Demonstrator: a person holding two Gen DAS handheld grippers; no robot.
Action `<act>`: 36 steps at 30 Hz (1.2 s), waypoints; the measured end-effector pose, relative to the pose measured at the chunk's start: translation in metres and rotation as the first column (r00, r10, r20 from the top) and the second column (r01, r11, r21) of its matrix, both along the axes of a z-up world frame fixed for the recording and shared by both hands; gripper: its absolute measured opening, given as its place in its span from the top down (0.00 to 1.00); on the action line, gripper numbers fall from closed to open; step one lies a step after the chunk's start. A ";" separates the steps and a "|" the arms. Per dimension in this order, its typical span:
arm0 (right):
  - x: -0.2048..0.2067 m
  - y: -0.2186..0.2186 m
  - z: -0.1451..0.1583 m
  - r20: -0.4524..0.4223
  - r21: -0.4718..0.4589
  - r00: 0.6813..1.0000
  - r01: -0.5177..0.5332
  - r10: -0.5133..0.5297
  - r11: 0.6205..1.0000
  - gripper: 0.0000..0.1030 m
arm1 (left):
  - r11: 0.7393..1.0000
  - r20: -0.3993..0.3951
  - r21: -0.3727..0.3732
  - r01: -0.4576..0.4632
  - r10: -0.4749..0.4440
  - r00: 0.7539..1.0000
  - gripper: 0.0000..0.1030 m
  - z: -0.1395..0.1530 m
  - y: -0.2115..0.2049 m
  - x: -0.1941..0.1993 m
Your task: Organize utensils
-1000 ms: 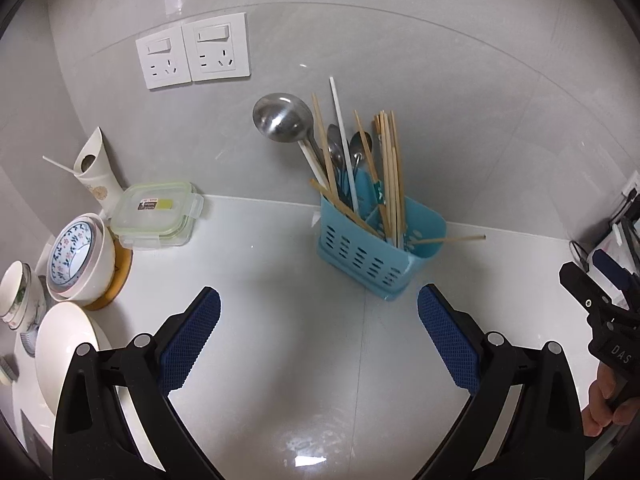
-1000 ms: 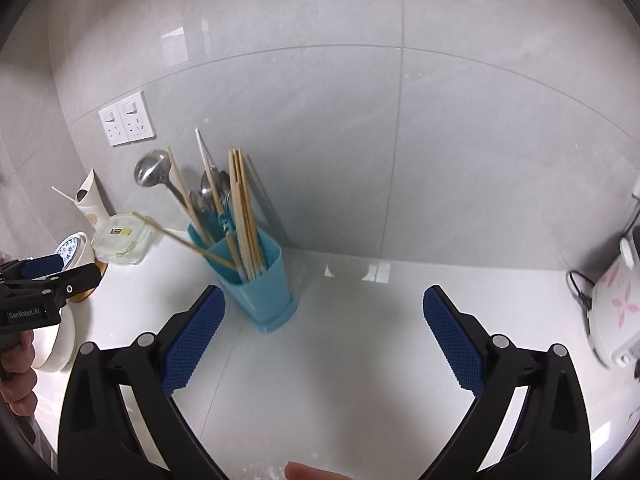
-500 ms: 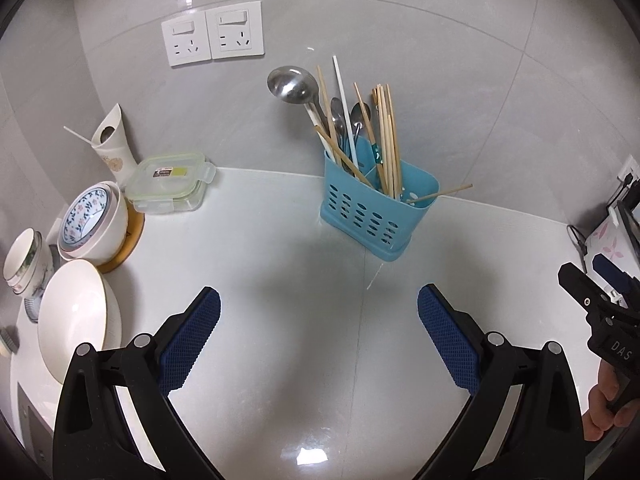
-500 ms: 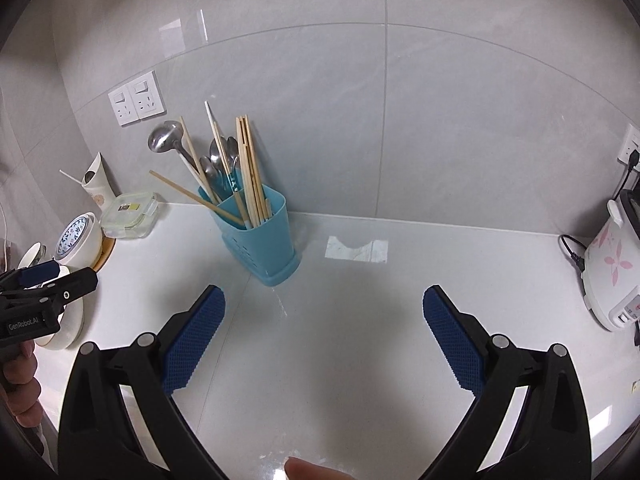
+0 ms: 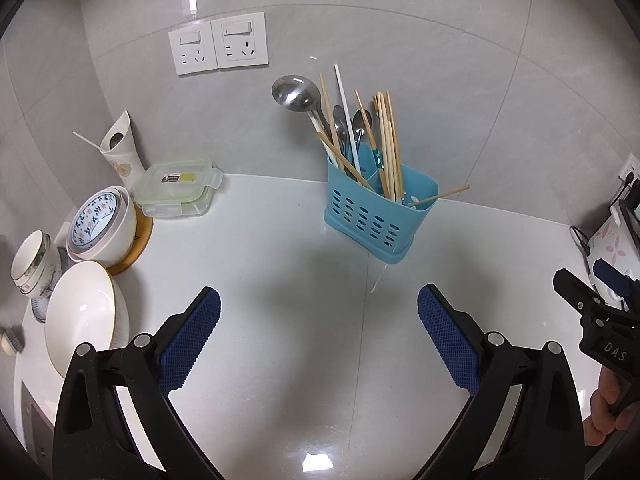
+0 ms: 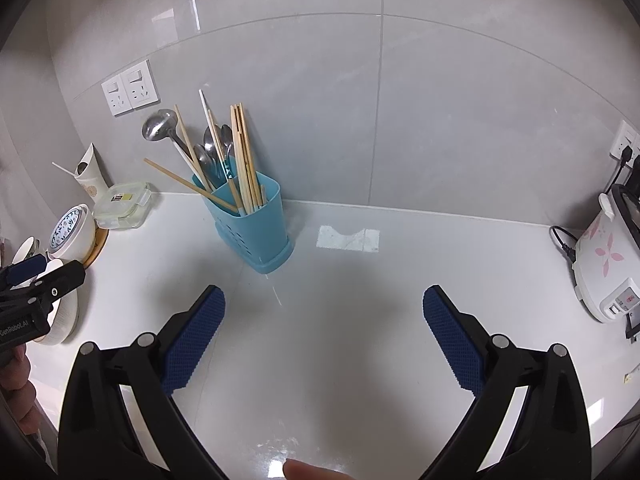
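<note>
A blue slotted utensil holder stands on the white counter near the wall; it also shows in the right wrist view. It holds a steel ladle, spoons, several wooden chopsticks and a white stick. One chopstick leans out over the rim. My left gripper is open and empty, well in front of the holder. My right gripper is open and empty, in front and to the right of the holder.
Bowls and a patterned lidded bowl stand at the left edge, with a clear lidded food box and a white vase behind. A rice cooker with its cord stands at the far right. Wall sockets are above.
Both grippers have pulled back from the holder, so it looks smaller and farther. Both stay open and empty.
</note>
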State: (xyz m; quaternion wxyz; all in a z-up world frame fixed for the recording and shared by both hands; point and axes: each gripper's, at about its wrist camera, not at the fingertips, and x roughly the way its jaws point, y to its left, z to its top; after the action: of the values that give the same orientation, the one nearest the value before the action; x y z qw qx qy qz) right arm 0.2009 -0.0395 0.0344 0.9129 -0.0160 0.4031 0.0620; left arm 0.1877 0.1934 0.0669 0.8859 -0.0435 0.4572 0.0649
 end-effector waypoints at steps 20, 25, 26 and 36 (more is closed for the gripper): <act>-0.004 -0.002 0.001 0.007 -0.006 1.000 0.008 -0.008 1.000 0.07 | 1.000 0.005 0.014 -0.019 0.019 1.000 0.06 0.001 0.002 -0.001; -0.005 -0.003 0.001 0.008 -0.009 1.000 0.007 -0.007 1.000 0.07 | 1.000 0.008 0.018 -0.019 0.018 1.000 0.06 0.003 -0.001 -0.001; -0.006 -0.003 0.002 0.009 -0.009 1.000 0.006 -0.006 1.000 0.07 | 1.000 0.007 0.019 -0.018 0.018 1.000 0.06 0.003 -0.002 -0.002; -0.008 -0.006 0.002 0.008 -0.007 1.000 0.005 -0.005 1.000 0.07 | 1.000 0.010 0.000 -0.009 0.009 1.000 0.06 0.002 -0.004 -0.003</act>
State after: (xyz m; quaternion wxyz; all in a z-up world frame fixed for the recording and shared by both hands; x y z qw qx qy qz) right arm 0.1926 -0.0453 0.0366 0.9146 -0.0184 0.3997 0.0581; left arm 0.1850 0.1890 0.0689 0.8879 -0.0456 0.4527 0.0686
